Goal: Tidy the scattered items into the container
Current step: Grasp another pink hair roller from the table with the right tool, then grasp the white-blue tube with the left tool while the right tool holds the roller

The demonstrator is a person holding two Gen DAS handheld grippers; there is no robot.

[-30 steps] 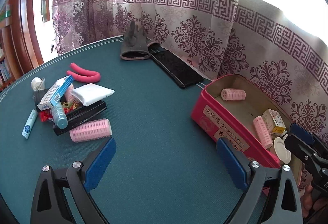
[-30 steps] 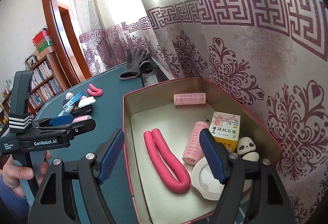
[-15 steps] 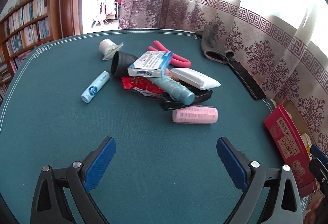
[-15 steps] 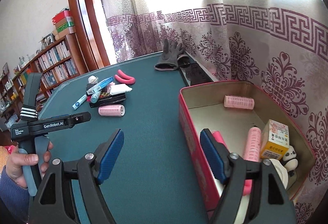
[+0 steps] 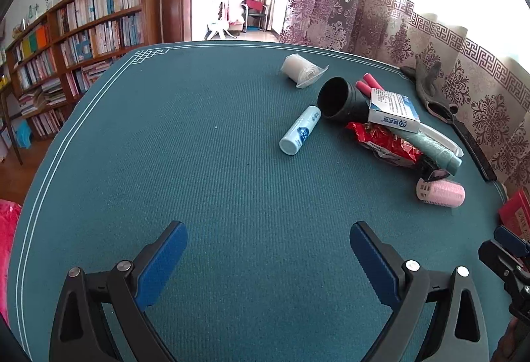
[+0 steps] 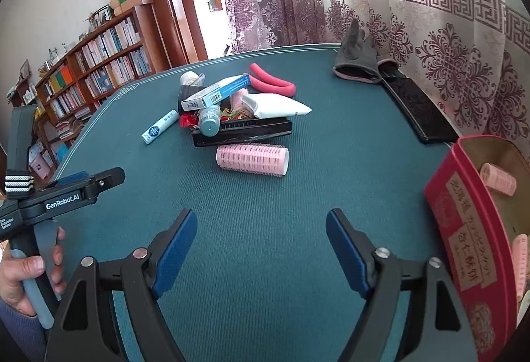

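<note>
The scattered pile lies on the green table: a pink hair roller [image 6: 252, 160], a black comb tray [image 6: 245, 131], a white packet [image 6: 275, 105], a blue-and-white box [image 6: 215, 92], a teal bottle [image 6: 209, 122], a white tube [image 6: 159, 126] and a pink foam curler [image 6: 271, 80]. The red tin [image 6: 463, 229] stands at the right edge with pink rollers inside. My right gripper [image 6: 261, 216] hovers short of the roller, its jaws opening with nothing between them. My left gripper [image 5: 266, 229] is open over bare cloth, the white tube [image 5: 299, 130] and a black cup [image 5: 338, 98] beyond it.
A grey glove [image 6: 357, 60] and a flat black case [image 6: 417, 110] lie by the curtain at the back right. A white roll [image 5: 299, 70] sits behind the pile. A hand [image 6: 29, 266] holds the left gripper's handle. Bookshelves stand beyond the table's left edge.
Both views have swung left, away from the tin and toward the pile. The tin slid to the right edge of each view. Both grippers stay empty.
</note>
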